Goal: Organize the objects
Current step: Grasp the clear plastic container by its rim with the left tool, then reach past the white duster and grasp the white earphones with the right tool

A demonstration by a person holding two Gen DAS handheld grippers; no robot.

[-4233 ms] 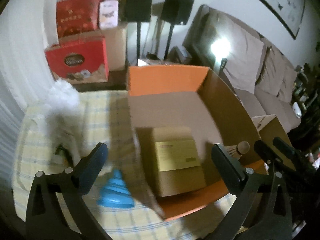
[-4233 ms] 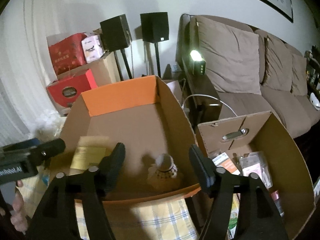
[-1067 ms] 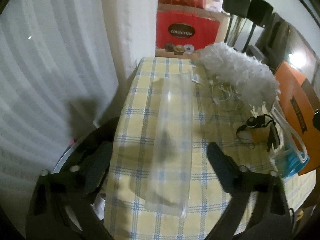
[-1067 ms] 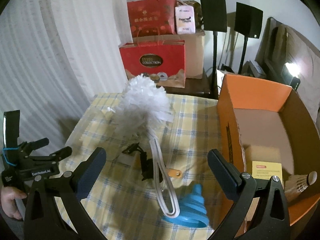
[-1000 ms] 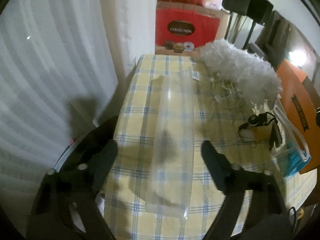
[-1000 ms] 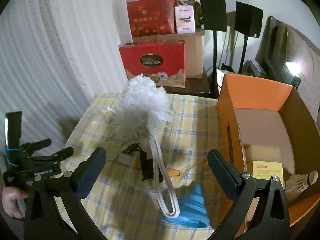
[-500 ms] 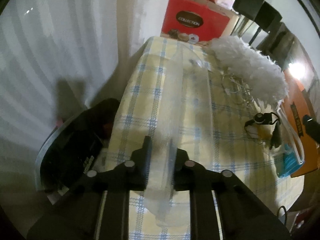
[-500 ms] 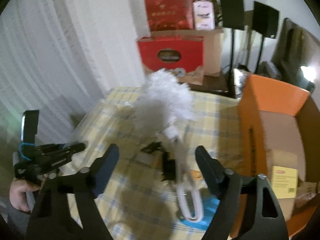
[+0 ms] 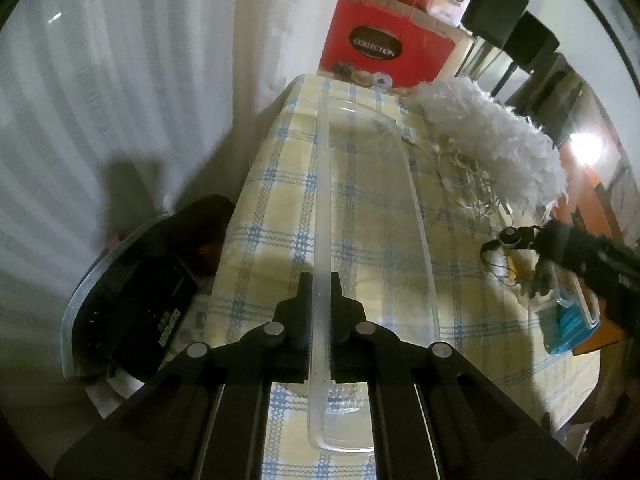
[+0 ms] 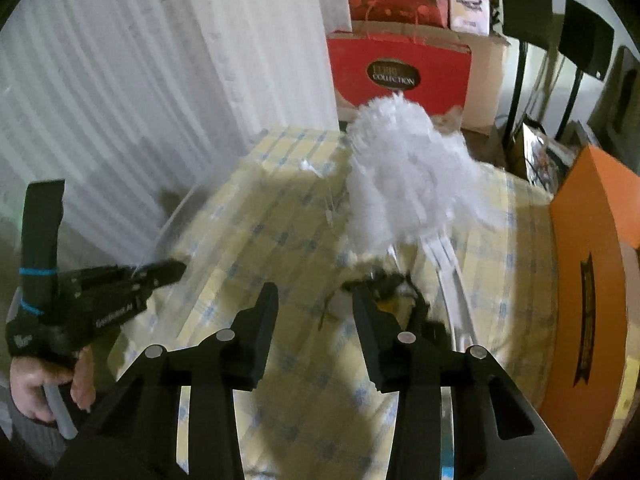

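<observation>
The long clear plastic tray (image 9: 372, 216) on the yellow checked tablecloth (image 9: 276, 208) is clamped by its left rim in the left gripper (image 9: 320, 308); its near end is cut off behind the jaws. Right view is blurred: right gripper (image 10: 314, 308) is parted, empty, above the cloth near the white feather duster (image 10: 408, 176). The orange cardboard box (image 10: 592, 280) is cropped at right.

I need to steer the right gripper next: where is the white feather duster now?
In the right wrist view the white feather duster lies on the checked tablecloth, ahead of the open right gripper, left of the orange box.
</observation>
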